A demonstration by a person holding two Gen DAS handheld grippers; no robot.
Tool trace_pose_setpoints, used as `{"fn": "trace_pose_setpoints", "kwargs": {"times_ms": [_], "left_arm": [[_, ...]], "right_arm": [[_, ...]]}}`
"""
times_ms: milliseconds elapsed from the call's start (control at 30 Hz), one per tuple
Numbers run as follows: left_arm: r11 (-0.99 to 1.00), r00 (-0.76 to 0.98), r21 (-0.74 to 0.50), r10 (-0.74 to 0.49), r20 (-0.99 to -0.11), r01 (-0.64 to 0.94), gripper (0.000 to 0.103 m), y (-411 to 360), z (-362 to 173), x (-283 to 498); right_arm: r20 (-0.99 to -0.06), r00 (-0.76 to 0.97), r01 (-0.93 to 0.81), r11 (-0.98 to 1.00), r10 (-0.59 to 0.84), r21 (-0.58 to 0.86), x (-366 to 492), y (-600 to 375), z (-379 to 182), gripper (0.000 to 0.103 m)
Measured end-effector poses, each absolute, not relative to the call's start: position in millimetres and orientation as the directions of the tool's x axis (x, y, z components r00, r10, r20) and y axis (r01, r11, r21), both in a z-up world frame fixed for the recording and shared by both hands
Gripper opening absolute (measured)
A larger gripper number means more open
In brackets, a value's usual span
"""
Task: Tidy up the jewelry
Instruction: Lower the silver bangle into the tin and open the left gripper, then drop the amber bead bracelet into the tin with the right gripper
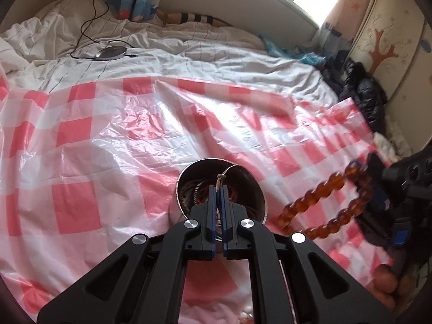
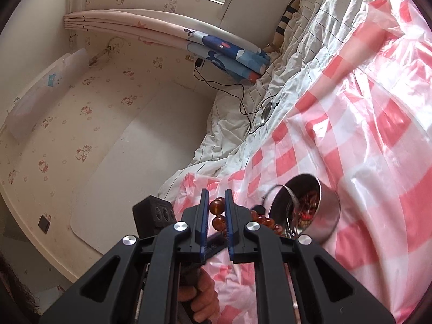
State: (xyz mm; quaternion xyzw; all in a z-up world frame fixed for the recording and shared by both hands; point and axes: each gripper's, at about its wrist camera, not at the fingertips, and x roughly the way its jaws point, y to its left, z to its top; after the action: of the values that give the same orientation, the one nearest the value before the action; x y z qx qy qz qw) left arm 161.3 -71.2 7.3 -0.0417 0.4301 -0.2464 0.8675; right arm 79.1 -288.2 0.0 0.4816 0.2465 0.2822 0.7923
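Note:
A round metal tin point(image 1: 259, 189) sits on the pink-checked plastic sheet point(image 1: 108, 140) with jewelry inside. My left gripper point(image 1: 219, 189) is shut on a thin silver bangle point(image 1: 222, 176) right over the tin's opening. My right gripper point(image 2: 216, 197) is shut on an amber bead bracelet point(image 2: 216, 207) and holds it in the air; the beads point(image 1: 324, 208) hang in a loop to the right of the tin in the left wrist view. The tin point(image 2: 321, 216) also shows in the right wrist view, with the bangle point(image 2: 280, 189) at its rim.
The sheet covers a bed with a white striped duvet point(image 1: 189, 54). A round silver disc with a black cable point(image 1: 110, 52) lies at the far side. Dark clothes point(image 1: 361, 91) are piled at the right. The left gripper's body point(image 2: 154, 213) and a hand point(image 2: 202, 297) are close by.

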Motion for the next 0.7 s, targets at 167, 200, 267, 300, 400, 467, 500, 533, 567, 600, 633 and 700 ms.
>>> {"fn": "trace_pose_setpoints", "kwargs": {"times_ms": [167, 200, 267, 300, 400, 467, 500, 533, 567, 600, 633, 700], "left_arm": [[0.907, 0.552, -0.251, -0.407, -0.727, 0.338, 0.005, -61, 11, 165], [0.91, 0.567, -0.26, -0.406, -0.716, 0.324, 0.008, -55, 15, 165], [0.912, 0.597, -0.283, -0.408, -0.691, 0.295, 0.015, -42, 25, 164], [0.911, 0.605, -0.295, -0.411, -0.682, 0.286, 0.02, -37, 28, 163], [0.906, 0.615, -0.323, -0.422, -0.666, 0.272, 0.024, -26, 33, 161], [0.907, 0.611, -0.319, -0.421, -0.67, 0.274, 0.029, -24, 34, 159], [0.908, 0.61, -0.314, -0.42, -0.672, 0.279, 0.032, -24, 35, 158], [0.908, 0.609, -0.308, -0.42, -0.673, 0.285, 0.034, -24, 36, 156], [0.908, 0.608, -0.302, -0.42, -0.674, 0.292, 0.035, -24, 37, 155], [0.907, 0.608, -0.298, -0.42, -0.674, 0.297, 0.037, -25, 38, 153], [0.907, 0.606, -0.293, -0.42, -0.675, 0.302, 0.038, -25, 38, 151], [0.907, 0.599, -0.274, -0.417, -0.684, 0.319, 0.041, -27, 39, 146]], "right_arm": [[-0.214, 0.725, -0.174, 0.475, 0.655, 0.862, 109, -281, -4, 0.012], [-0.248, 0.721, -0.161, 0.504, 0.648, 0.848, 115, -277, -7, 0.013], [-0.342, 0.669, -0.137, 0.562, 0.66, 0.816, 129, -260, -16, 0.014], [-0.397, 0.65, -0.117, 0.601, 0.648, 0.791, 133, -250, -21, 0.027], [-0.404, 0.659, -0.122, 0.62, 0.634, 0.775, 126, -242, -24, 0.041], [-0.385, 0.684, -0.123, 0.618, 0.62, 0.776, 117, -248, -20, 0.043], [-0.374, 0.695, -0.121, 0.613, 0.614, 0.781, 111, -251, -18, 0.047], [-0.363, 0.708, -0.117, 0.607, 0.606, 0.786, 103, -255, -17, 0.051], [-0.358, 0.719, -0.113, 0.608, 0.596, 0.786, 94, -258, -17, 0.051], [-0.357, 0.724, -0.11, 0.61, 0.59, 0.785, 87, -261, -16, 0.053], [-0.354, 0.729, -0.106, 0.608, 0.586, 0.787, 77, -264, -16, 0.054], [-0.364, 0.741, -0.091, 0.622, 0.564, 0.778, 57, -268, -14, 0.058]]}}
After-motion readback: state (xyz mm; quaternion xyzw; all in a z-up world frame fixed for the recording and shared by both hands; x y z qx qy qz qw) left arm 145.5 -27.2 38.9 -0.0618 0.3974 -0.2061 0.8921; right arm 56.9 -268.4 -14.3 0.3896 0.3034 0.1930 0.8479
